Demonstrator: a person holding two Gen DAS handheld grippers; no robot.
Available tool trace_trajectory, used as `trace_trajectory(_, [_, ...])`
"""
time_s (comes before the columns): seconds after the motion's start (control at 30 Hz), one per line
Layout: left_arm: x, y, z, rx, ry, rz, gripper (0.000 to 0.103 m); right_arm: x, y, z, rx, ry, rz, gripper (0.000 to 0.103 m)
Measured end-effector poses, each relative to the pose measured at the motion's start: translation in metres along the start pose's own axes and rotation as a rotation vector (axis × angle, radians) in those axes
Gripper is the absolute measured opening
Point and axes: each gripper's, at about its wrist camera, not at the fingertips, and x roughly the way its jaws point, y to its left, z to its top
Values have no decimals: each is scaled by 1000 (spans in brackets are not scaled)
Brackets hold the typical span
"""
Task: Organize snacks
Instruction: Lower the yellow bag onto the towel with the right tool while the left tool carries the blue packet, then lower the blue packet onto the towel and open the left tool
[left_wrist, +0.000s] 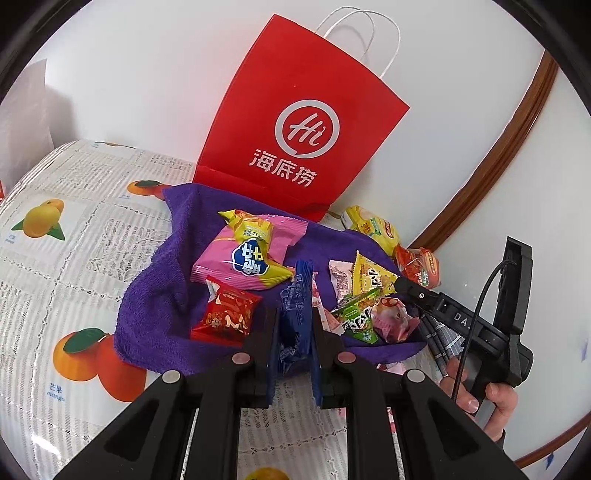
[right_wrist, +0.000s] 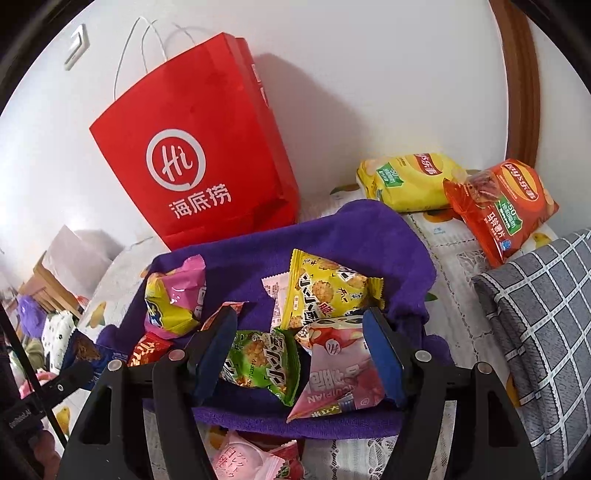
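- Your left gripper (left_wrist: 294, 325) is clamped on a dark blue snack packet (left_wrist: 295, 306); the glossy wrapper is crinkled, with small pale print too fine to read.
- The blue packet stands on end between the pads, its long axis running away from you toward the red paper bag (left_wrist: 295, 122), over the near edge of the purple towel (left_wrist: 155, 295).
- Your right gripper (right_wrist: 299, 354) hangs with its fingers wide apart over the towel, straddling a green cracker packet (right_wrist: 262, 362) and a pink packet (right_wrist: 336, 373); it grips nothing.
- The pink packet reads "GUCUIRIAN" upside down; a yellow cracker packet (right_wrist: 325, 291) lies just behind it with bold black characters.
- The red bag stands upright against the wall, printed with a white "Hi" ring and "海底捞".
- A pink-and-yellow packet (left_wrist: 251, 251) and a small red packet (left_wrist: 227, 314) lie on the left part of the towel.
- Beyond the towel, a yellow Lay's bag (right_wrist: 410, 181) and an orange-red Lay's bag (right_wrist: 506, 206) lie touching on the surface (left_wrist: 55, 258), whose cloth shows mangoes labelled "mango".
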Motion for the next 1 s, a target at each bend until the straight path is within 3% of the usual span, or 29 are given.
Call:
trace_trajectory(0.27, [5, 0, 0, -7, 7, -5, 14, -5, -3, 0, 21, -21, 11, 70])
trace_trajectory(0.7, [31, -11, 19, 9, 29, 52, 14, -3, -4, -1, 29, -23, 32, 70])
trace_trajectory(1.0, [64, -1, 12, -90, 96, 1, 14, 0, -12, 0, 61, -8, 30, 70])
